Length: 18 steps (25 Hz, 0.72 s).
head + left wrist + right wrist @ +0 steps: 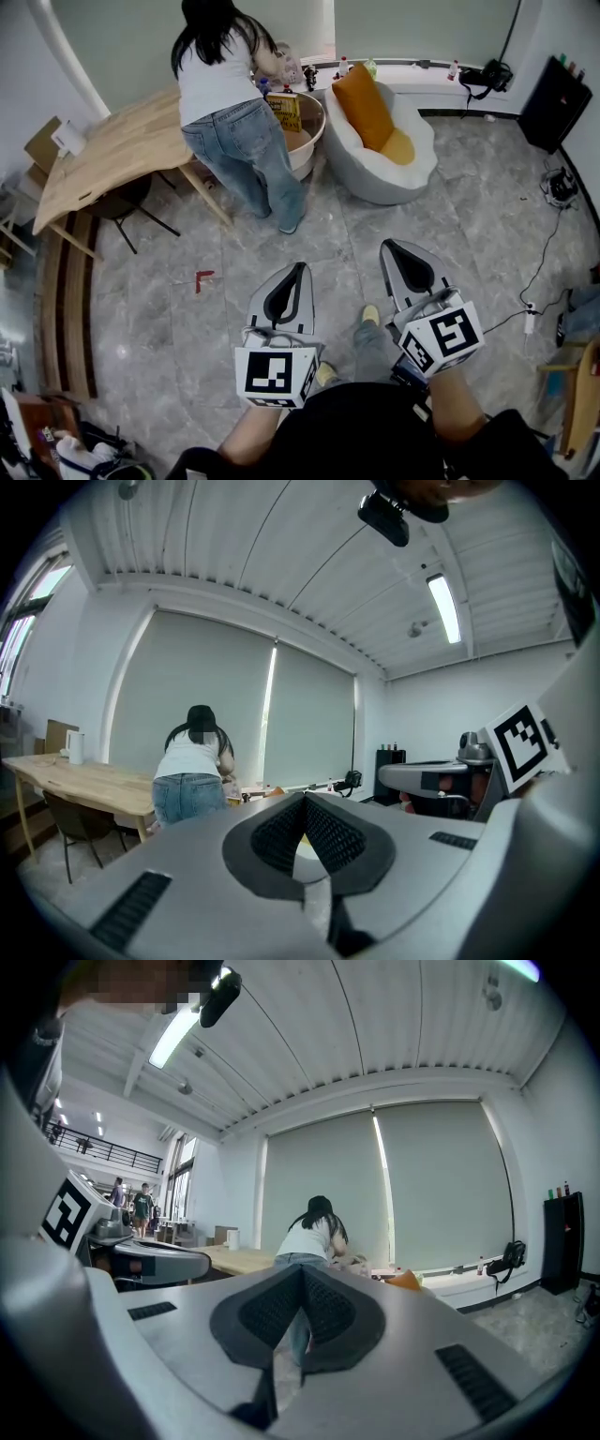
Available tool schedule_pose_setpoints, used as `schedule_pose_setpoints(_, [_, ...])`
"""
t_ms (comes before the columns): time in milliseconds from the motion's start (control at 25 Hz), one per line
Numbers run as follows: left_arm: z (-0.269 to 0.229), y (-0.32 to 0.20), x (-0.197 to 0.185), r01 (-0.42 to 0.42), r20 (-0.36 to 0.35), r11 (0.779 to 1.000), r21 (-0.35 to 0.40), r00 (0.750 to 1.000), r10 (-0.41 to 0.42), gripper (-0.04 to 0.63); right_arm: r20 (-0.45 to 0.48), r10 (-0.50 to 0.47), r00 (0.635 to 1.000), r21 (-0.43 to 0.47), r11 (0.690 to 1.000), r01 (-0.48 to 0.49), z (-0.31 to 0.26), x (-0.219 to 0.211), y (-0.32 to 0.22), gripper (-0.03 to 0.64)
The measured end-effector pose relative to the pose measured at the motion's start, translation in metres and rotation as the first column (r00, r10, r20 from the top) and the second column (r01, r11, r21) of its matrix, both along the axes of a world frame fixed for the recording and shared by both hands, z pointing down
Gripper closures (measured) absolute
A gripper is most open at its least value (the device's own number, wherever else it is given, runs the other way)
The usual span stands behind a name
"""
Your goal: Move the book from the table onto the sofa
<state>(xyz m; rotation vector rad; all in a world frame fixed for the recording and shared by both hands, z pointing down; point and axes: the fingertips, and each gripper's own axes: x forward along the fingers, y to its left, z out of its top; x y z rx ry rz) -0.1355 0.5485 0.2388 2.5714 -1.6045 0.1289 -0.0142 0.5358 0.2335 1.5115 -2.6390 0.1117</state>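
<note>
A yellow book [284, 110] stands upright at the rim of a round low wooden table [312, 141] at the back of the room. Right of it is the white sofa [375, 178] with an orange cushion [361, 103]. My left gripper [299, 268] and right gripper [388, 245] hover side by side above the grey floor, well short of both, pointing toward them. Both are shut with nothing between the pads. In the left gripper view the pads [281, 832] meet at their tips, as do those [328, 1312] in the right gripper view.
A person [230, 103] in a white top and jeans bends over the round table, between me and the book. A long wooden table [112, 150] runs at the left. A black cabinet [555, 103] and floor cables [544, 253] are at the right.
</note>
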Motion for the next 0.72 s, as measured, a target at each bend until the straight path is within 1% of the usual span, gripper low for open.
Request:
schedule_pose_setpoints(200, [-0.001, -0.021, 0.008, 0.01, 0.016, 1.0, -0.003, 1.0, -0.01, 0.588, 0.02, -0.017, 1.0, 0.003, 1.0, 0.017, -0.002, 0.006, -0.025, 0.609])
schedule_pose_setpoints(360, [0.001, -0.042, 0.023, 0.005, 0.023, 1.0, -0.015, 1.0, -0.005, 0.588, 0.029, -0.023, 0.999, -0.01, 1.0, 0.023, 0.002, 0.017, -0.045, 0.609])
schedule_pose_setpoints(560, [0.006, -0.077, 0.056, -0.026, 0.036, 0.999, -0.039, 0.999, 0.028, 0.588, 0.033, -0.002, 0.999, -0.037, 0.999, 0.004, 0.01, 0.042, -0.079, 0.609])
schedule_pose_setpoints(720, [0.004, -0.107, 0.091, -0.049, 0.025, 0.998, -0.045, 0.998, 0.05, 0.588, 0.042, 0.013, 0.999, -0.047, 0.999, -0.011, 0.012, 0.07, -0.107, 0.611])
